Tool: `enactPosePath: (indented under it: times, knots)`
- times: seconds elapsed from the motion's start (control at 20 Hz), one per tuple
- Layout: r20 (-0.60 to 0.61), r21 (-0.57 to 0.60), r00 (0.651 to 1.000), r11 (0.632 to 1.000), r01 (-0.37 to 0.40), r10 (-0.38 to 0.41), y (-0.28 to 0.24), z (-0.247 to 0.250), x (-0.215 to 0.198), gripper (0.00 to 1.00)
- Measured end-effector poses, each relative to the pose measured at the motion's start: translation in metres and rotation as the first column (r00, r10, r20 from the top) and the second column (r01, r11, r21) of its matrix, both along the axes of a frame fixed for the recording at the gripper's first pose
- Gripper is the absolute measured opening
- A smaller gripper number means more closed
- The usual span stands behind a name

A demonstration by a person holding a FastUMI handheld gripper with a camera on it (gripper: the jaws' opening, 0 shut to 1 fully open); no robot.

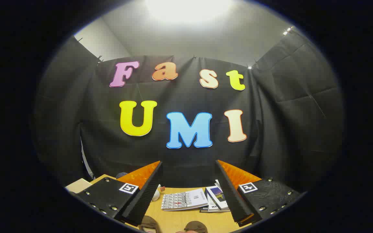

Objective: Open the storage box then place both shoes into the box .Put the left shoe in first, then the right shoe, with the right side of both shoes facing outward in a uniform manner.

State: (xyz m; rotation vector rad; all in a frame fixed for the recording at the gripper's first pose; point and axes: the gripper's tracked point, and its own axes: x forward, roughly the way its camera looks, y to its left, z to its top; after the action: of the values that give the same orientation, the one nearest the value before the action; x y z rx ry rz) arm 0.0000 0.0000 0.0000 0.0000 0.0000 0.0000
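Observation:
My gripper (189, 164) is open, its two fingers spread wide above a wooden table (173, 220) and nothing between them. Close under the fingers' base lie two brown rounded shapes, one (148, 222) on the left and one (195, 226) to its right. They look like parts of the shoes, but only their tops show. A pale box corner (78, 185) sits on the table beyond the left finger; whether it is the storage box I cannot tell.
Between the fingers, further along the table, lie a grey patterned booklet (183, 200) and a small stack of booklets (217, 198). A little white toy figure (156, 193) stands beside the left finger. The black booth wall rises right behind the table.

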Motion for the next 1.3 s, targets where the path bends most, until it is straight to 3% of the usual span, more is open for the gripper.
enactPosePath:
  times: [0.4,0.9,1.05,1.3]
  knots:
    - [0.002,0.043,1.0,0.999,0.011,-0.011,-0.012,0.0,0.012,0.97]
    - [-0.044,0.082,0.998,0.996,-0.033,0.037,-0.003,-0.022,0.016,0.97]
    - [-0.071,0.088,0.994,0.993,-0.076,0.082,0.01,-0.037,0.016,0.97]
    - [-0.147,0.214,0.955,0.951,-0.224,0.258,0.06,-0.073,0.014,0.99]
